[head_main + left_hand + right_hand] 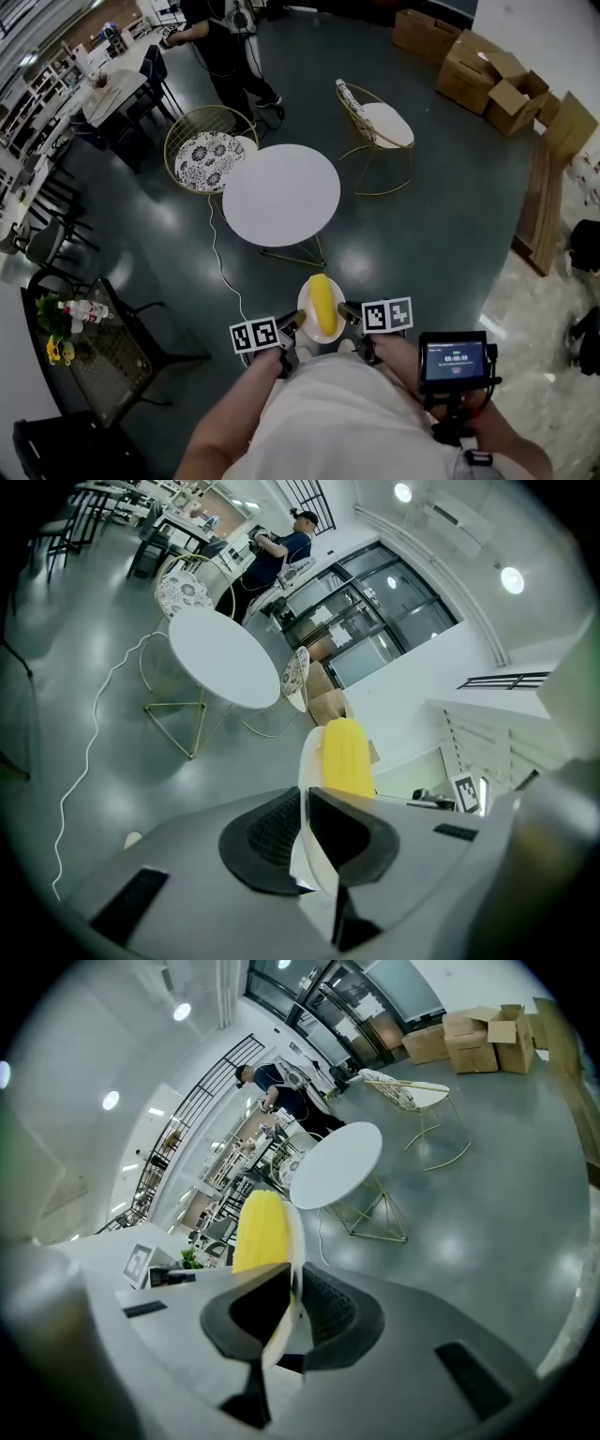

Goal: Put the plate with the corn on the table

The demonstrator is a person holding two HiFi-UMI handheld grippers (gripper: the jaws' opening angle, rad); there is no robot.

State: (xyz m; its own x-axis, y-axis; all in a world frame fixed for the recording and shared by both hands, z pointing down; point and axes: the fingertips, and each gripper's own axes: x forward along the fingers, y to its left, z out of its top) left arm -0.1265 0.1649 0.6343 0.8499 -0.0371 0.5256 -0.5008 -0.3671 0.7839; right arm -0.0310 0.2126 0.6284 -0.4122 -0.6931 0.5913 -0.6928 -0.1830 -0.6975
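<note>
Holding the white plate (305,317) by opposite rims, my left gripper (292,326) and right gripper (349,315) keep it in the air close to my body, the yellow corn (322,302) lying on it. The round white table (281,194) stands farther off. Only my gripper views show each pair of jaws clamped on the plate's thin edge; the head view alone shows both sides together.

I see the round white table (281,195) standing on the glossy dark floor (441,234), with a white cable (93,733) trailing across the floor beside it.
</note>
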